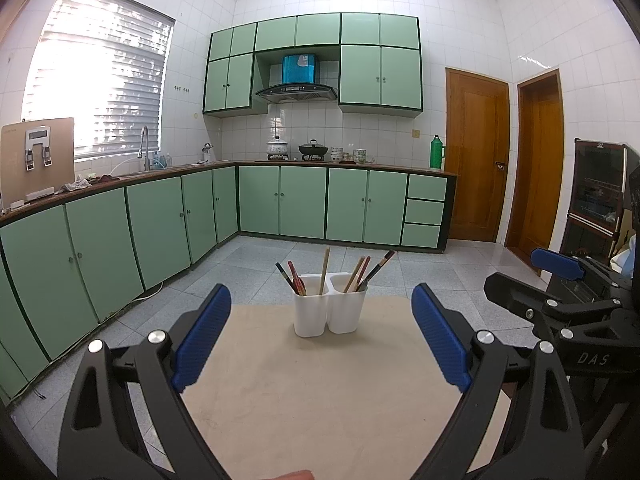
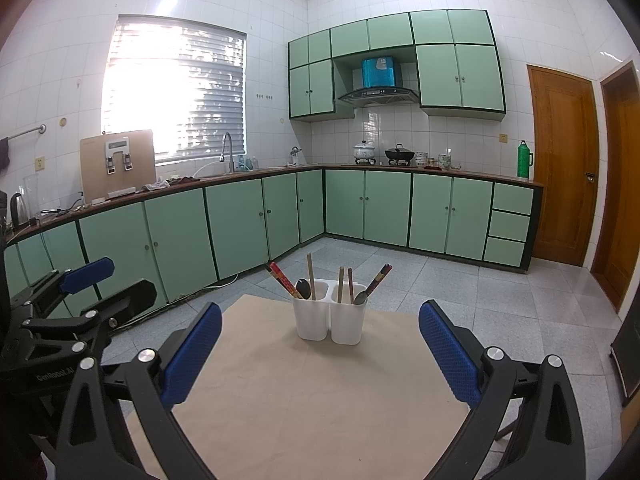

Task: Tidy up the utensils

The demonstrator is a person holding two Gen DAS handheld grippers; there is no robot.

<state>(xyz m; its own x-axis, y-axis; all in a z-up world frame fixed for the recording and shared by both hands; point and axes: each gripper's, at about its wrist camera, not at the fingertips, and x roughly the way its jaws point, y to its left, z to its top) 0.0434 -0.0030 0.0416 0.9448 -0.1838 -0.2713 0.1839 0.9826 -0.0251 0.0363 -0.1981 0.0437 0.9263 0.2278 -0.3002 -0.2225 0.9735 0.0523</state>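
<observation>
Hovering over a beige table (image 1: 320,392), the left gripper (image 1: 320,340) and right gripper (image 2: 320,356) both hold their blue fingers spread wide, gripping nothing. Beyond them, at the table's far edge, a white two-cup holder (image 1: 329,310) stands upright with chopsticks (image 1: 324,271) and spoons (image 2: 303,289) inside. Nothing blocks it. Behind the holder run green cabinets (image 1: 304,202).

Home kitchen: green cabinets (image 1: 304,204), range hood (image 1: 297,92), stove pots (image 1: 313,149), sink faucet (image 1: 144,146).
</observation>
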